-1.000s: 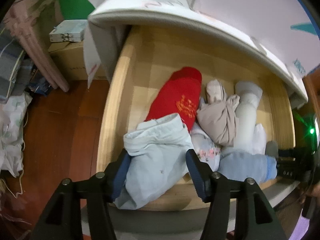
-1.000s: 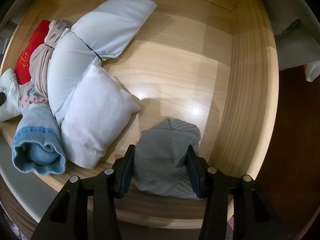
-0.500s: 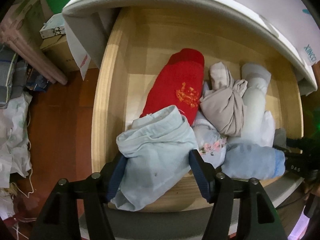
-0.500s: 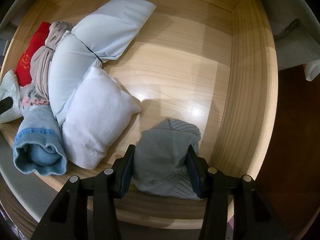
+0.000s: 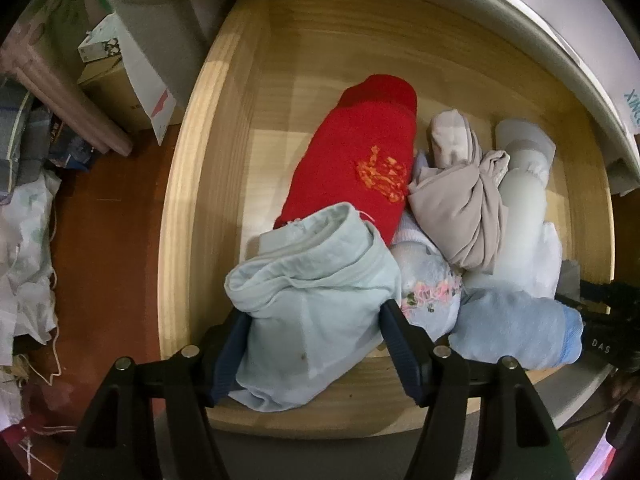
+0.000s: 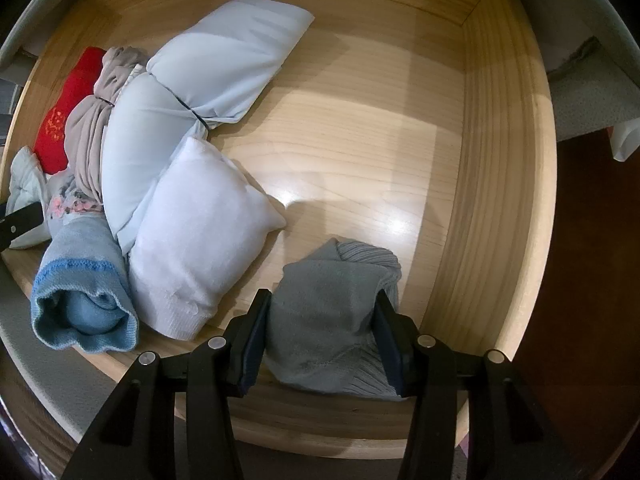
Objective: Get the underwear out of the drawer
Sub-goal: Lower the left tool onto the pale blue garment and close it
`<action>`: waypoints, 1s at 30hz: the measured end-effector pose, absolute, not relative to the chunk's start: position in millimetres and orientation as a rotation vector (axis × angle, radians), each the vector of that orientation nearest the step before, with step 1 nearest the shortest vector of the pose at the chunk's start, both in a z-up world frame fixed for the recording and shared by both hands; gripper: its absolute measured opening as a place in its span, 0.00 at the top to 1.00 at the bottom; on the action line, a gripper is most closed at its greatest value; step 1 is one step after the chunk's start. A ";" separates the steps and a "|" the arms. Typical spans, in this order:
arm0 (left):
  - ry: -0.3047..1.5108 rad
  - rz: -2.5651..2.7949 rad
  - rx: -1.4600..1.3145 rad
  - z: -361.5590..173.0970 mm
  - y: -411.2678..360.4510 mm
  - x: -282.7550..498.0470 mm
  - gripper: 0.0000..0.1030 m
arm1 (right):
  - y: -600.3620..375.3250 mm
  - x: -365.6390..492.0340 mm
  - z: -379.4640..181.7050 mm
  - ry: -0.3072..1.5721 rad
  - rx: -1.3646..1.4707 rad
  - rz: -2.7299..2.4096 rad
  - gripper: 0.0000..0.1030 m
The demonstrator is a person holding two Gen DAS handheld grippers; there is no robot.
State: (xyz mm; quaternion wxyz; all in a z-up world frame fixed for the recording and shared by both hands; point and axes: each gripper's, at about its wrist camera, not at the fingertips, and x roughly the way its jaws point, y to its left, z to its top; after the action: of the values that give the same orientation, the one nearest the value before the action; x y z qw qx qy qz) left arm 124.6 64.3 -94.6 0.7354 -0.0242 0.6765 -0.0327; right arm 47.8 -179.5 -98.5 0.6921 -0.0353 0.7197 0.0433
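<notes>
Looked like the grab step, with nothing out of the drawer [image 5: 188,216] yet. The left gripper [image 5: 312,344] was straddling a pale blue bundle [image 5: 316,300] near the front left corner, jaws closing in, pads right against the cloth on both sides. Next it'd need a firm squeeze and a straight lift so the neighbours don't drag along.

Inside, left to right: that pale blue one, a red roll [image 5: 360,176] behind it, a floral piece [image 5: 428,292], a beige knot [image 5: 460,208], a long pale roll [image 6: 192,96], a white fold [image 6: 200,240] and a blue-trimmed roll [image 6: 84,288] at the front. Far right, the right gripper [image 6: 320,340] was pinching a grey bundle [image 6: 328,312] sitting on the drawer floor by the front wall. Rest of the floor was bare wood.
</notes>
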 end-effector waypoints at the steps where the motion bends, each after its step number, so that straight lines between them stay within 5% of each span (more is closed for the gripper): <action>1: 1.486 -0.072 -0.058 -95.0 65.4 124.3 0.44 | -179.5 48.0 -98.5 1.608 -0.079 0.096 0.54; 11: 1.469 -0.074 -0.080 -84.4 70.7 118.3 0.58 | -179.4 48.9 -98.7 1.608 -0.080 0.097 0.54; 30: 1.363 -0.096 -0.109 -21.4 75.3 114.2 0.59 | -179.1 50.5 -98.7 1.606 -0.078 0.096 0.54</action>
State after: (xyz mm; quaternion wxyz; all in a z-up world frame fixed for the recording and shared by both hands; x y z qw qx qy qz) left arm 114.2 75.3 -21.4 0.7742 -0.0503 0.6293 -0.0446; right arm 50.5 -179.1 -98.7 0.6927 -0.0351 0.7191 0.0428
